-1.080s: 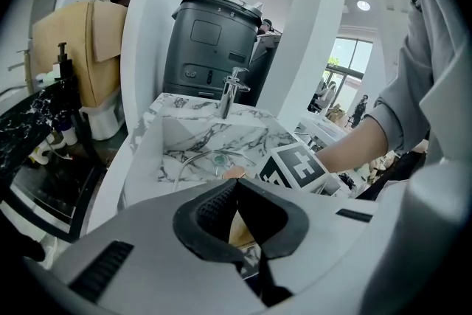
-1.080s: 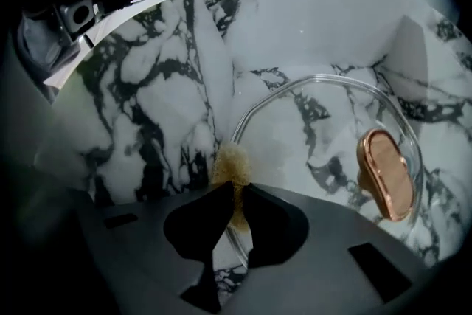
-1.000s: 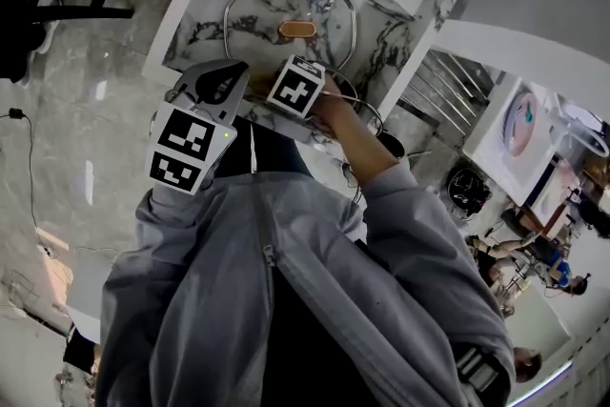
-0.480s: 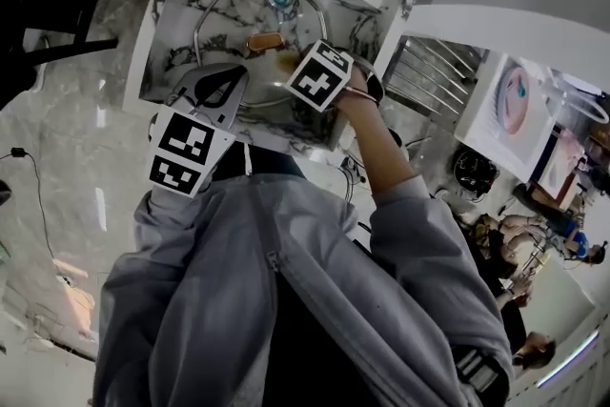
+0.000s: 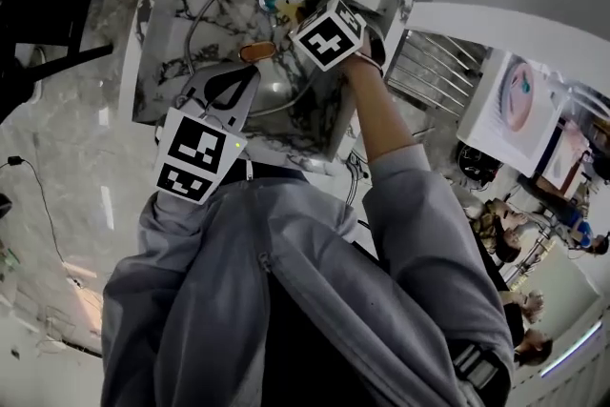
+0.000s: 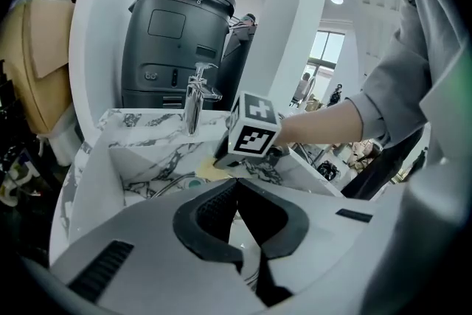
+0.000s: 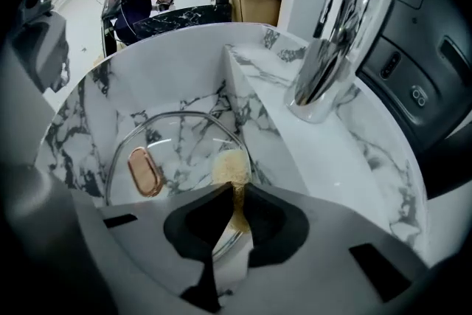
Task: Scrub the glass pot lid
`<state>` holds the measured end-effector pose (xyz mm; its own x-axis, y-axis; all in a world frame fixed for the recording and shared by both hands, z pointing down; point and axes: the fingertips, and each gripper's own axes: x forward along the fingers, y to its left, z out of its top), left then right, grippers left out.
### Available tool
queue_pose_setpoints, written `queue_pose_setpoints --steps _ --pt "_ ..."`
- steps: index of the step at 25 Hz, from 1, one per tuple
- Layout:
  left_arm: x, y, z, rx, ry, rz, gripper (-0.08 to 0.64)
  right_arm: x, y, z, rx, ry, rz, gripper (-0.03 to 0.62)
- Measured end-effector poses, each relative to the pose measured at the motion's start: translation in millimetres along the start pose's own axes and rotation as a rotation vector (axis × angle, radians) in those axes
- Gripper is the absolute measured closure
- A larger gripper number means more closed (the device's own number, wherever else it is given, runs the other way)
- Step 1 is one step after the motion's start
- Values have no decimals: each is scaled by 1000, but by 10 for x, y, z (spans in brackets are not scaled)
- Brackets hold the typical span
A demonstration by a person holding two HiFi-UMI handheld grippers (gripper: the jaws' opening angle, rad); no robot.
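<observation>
The right gripper point(image 7: 234, 192) points steeply down into a white marble sink point(image 7: 88, 107). Its jaws are pinched closed on a thin yellow scrub pad point(image 7: 231, 167), and the pad's free end sits at the rim of the glass pot lid point(image 7: 181, 147) on the tap side, probably so it can be rubbed across the glass. The left gripper point(image 6: 236, 184) has its jaws closed together at the near side of the lid. It seems placed to steady the lid, though whether it actually nips the rim is unclear. The lid lies inside the basin with its copper-coloured handle point(image 7: 145, 171) facing up, and nothing else loose shows in there besides the pad. A chrome tap point(image 7: 332, 33) stands on the ledge behind
</observation>
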<state>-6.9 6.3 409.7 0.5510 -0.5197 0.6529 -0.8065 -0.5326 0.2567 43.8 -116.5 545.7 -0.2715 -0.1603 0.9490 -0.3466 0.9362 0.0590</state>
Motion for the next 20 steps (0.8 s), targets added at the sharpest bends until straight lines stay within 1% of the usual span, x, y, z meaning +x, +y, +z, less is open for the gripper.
queue_pose_setpoints --steps 3,5,7,9,12,15,20 --pt "11 41 -23 -12 8 2 546 201 -15 184 -48 -17 -1 535" --pt "11 71 -73 -25 17 5 546 297 8 228 -97 -5 -35 535" --pt "-1 118 -125 -37 26 12 546 412 32 224 -100 11 -61 535" --pt "-12 165 -159 -48 30 18 546 539 68 238 -105 9 -67 535" --pt "-28 216 -187 -56 31 25 546 602 68 247 -152 14 -72 535" --pt "-43 212 -192 -60 28 25 546 542 99 226 -162 27 -41 535" --pt "-12 103 -174 -48 21 7 546 377 251 43 -176 69 26 535"
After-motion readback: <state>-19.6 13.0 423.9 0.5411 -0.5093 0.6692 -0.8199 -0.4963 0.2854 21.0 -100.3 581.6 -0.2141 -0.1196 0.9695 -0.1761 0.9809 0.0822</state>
